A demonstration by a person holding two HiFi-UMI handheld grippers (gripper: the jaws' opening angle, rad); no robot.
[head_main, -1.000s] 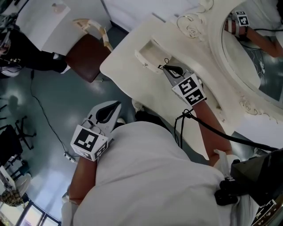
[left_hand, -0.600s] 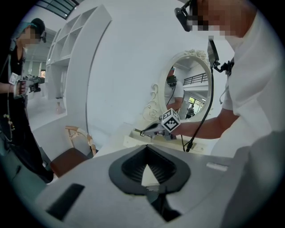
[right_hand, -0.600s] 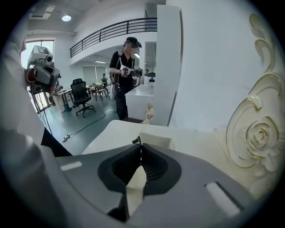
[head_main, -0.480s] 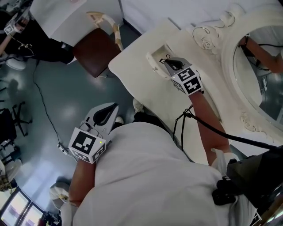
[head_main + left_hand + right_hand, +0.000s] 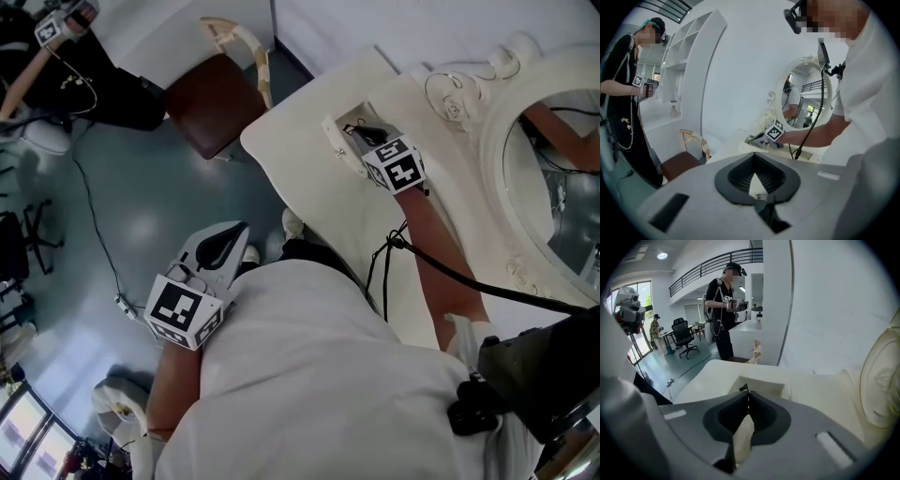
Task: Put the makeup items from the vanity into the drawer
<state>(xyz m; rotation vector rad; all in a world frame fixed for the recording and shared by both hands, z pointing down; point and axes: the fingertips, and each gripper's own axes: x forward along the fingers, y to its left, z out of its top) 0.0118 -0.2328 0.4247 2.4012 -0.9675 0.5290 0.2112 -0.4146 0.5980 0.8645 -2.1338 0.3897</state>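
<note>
The cream vanity (image 5: pixel 309 197) has a small open drawer (image 5: pixel 339 141) at its far left end, which the right gripper view shows as a pale recess (image 5: pixel 761 383) just ahead of the jaws. My right gripper (image 5: pixel 361 131) reaches over the drawer's edge, its jaw tips (image 5: pixel 747 397) closed. A cream-coloured makeup item (image 5: pixel 742 437) sits clamped between the jaws; I cannot tell its kind. My left gripper (image 5: pixel 244 228) hangs off the vanity beside my body, over the floor. It is shut (image 5: pixel 754 155) with nothing in it. No other makeup items show on the vanity top.
An oval mirror in a carved cream frame (image 5: pixel 553 187) stands at the vanity's back right. A chair with a brown seat (image 5: pixel 216 89) stands beyond the drawer end. A person in black (image 5: pixel 724 310) stands further off, and a cable (image 5: pixel 94 225) runs across the floor.
My right gripper has moved along the vanity top toward the open drawer and now reaches its edge. The left gripper has stayed by my side.
</note>
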